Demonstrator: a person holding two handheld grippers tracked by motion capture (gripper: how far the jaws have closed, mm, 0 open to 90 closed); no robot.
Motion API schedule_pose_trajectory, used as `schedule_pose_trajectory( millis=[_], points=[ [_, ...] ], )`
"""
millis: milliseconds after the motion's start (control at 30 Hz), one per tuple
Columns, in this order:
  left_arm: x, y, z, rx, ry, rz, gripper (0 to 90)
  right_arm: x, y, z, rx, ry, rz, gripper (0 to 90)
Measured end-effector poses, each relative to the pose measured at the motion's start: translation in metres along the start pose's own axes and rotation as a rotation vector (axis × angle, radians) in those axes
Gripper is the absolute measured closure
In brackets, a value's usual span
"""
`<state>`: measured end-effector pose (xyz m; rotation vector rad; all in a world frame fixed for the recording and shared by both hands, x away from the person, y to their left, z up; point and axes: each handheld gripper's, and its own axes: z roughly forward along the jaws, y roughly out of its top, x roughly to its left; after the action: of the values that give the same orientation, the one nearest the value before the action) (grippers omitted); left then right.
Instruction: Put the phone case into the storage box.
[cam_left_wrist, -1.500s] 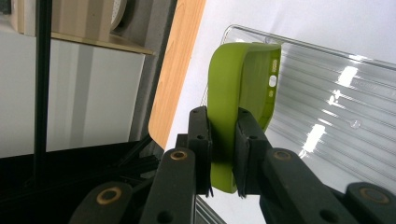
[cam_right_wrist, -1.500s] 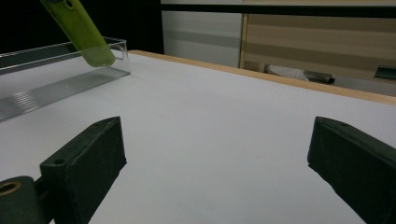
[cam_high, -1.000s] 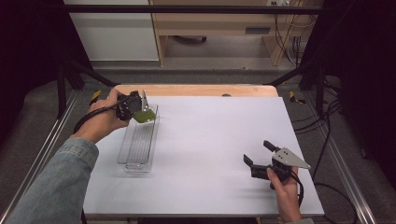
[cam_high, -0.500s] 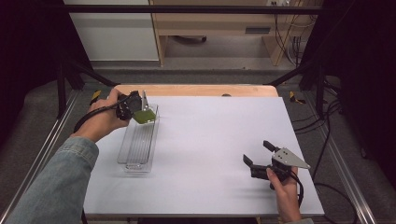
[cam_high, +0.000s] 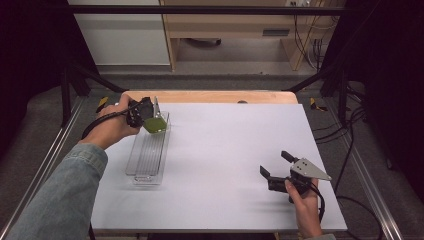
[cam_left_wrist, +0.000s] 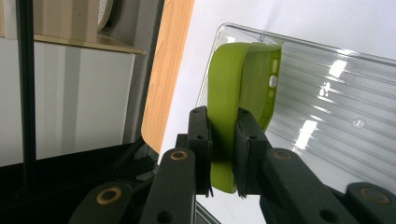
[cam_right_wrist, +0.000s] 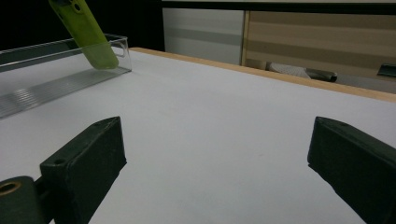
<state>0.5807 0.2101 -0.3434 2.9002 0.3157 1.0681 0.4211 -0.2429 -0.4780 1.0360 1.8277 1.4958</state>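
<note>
On the white table (cam_high: 225, 165), the left gripper (cam_left_wrist: 223, 154) clenches a green phone case (cam_left_wrist: 238, 98) over the far end of a clear tray (cam_high: 147, 165); the right gripper (cam_high: 277, 167) rests near right, fingers (cam_right_wrist: 86, 161) spread apart.

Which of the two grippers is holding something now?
The left gripper: its jaws are shut on the green phone case above the clear tray. The right gripper is open and empty.

The table (cam_high: 225, 150) was looked down on from above the person's side, facing forward. The clear tray (cam_left_wrist: 327, 93) was viewed close-up from the left gripper view, and the same tray (cam_right_wrist: 56, 70) was caught low and farther off from the right gripper view.
</note>
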Motion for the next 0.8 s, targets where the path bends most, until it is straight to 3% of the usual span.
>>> schedule_pose_trajectory(
  millis=[800],
  points=[
    [0.0071, 0.0032, 0.0045, 0.011, -0.021, 0.017, 78.7, -0.0001, -0.0006, 0.0008, 0.003, 0.005, 0.005, 4.4]
  ],
)
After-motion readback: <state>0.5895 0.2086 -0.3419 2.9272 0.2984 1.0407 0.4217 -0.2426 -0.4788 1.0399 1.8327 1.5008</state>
